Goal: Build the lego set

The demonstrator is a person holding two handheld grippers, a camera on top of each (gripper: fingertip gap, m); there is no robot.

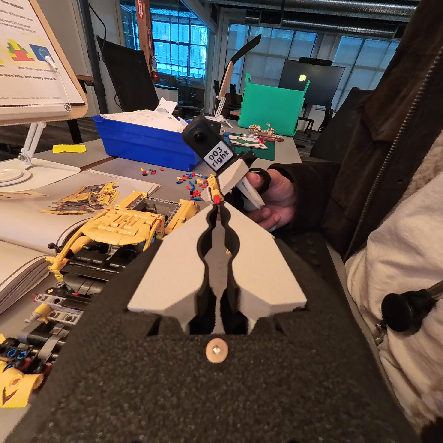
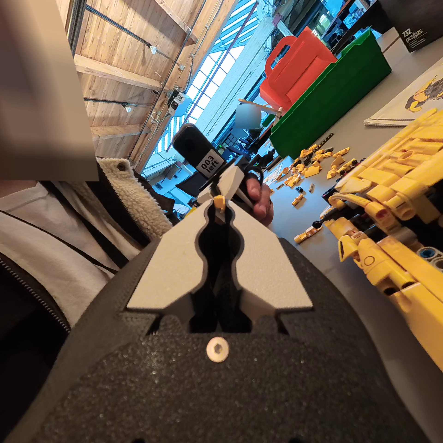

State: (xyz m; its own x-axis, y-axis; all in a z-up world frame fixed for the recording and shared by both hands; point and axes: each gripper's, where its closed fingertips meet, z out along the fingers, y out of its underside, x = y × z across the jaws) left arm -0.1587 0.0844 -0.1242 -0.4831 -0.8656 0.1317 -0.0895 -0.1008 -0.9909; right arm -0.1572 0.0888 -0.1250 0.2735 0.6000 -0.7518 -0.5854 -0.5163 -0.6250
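Both grippers meet tip to tip in the air over the table. My right gripper (image 2: 219, 205) is shut on a small yellow Lego piece (image 2: 219, 201). In the left wrist view this yellow piece (image 1: 212, 189) sits in the right gripper (image 1: 211, 193), with a red pin (image 1: 217, 200) sticking out of its lower end. My left gripper (image 1: 218, 208) is closed at the tip of that red pin. The half-built yellow Lego vehicle (image 1: 124, 225) lies on the table to the left, and it also shows in the right wrist view (image 2: 395, 191).
An open instruction book (image 1: 36, 215) lies under the model. Loose red, blue and black pins (image 1: 191, 182) are scattered before a blue bin (image 1: 143, 143). Loose yellow pieces (image 2: 311, 165) lie near a green bin (image 2: 335, 96). A document stand (image 1: 36, 72) is at the left. The person's jacket is close behind the grippers. My left and right fingertips are right by each other.
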